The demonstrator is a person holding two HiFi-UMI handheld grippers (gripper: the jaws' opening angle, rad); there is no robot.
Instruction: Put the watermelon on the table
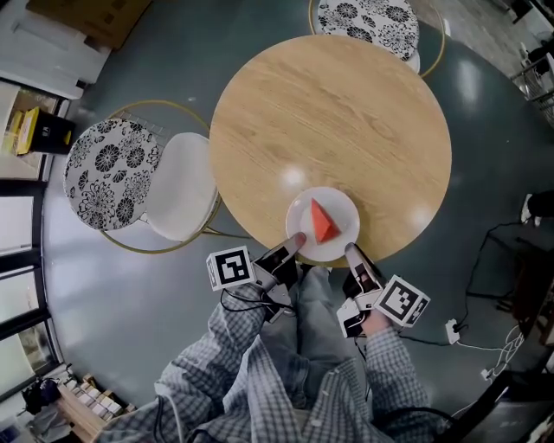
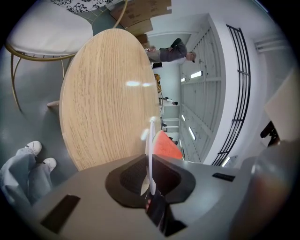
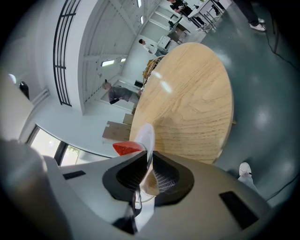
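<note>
Table (image 1: 329, 121): a round, light wood top is seen from steeply above, set on a grey floor (image 1: 104, 303).
Plate (image 1: 299, 216): a white plate is placed over the table's 6 o'clock edge. Whether its underside rests on the wood cannot be told.
Watermelon (image 1: 321, 223): a red wedge is carried on the middle of the plate, pointed end towards 12 o'clock.
Left gripper (image 1: 294, 244): the plate rim is clamped at about 8 o'clock of the plate. In the left gripper view the thin white rim is seen pinched edge-on between the two dark pads, which are drawn nearly together on it, and the red wedge is seen just beyond.
Right gripper (image 1: 353, 253): the rim is clamped at about 4 o'clock of the plate. In the right gripper view the rim is likewise nipped between the pads, with the wedge showing at 10 o'clock of the jaws.
Marker cubes: one is borne on each gripper, at 7 o'clock and 5 o'clock of the plate.
Side chair (image 1: 138, 177): a gold-framed seat with a white pad and a black-and-white flowered cushion is set at 9 o'clock of the table, tucked just beside it.
Far chair (image 1: 368, 22): a second seat with a flowered cushion is set at 12 o'clock of the table.
Checked sleeves (image 1: 242, 363): both arms are seen at 6 o'clock, below the grippers.
</note>
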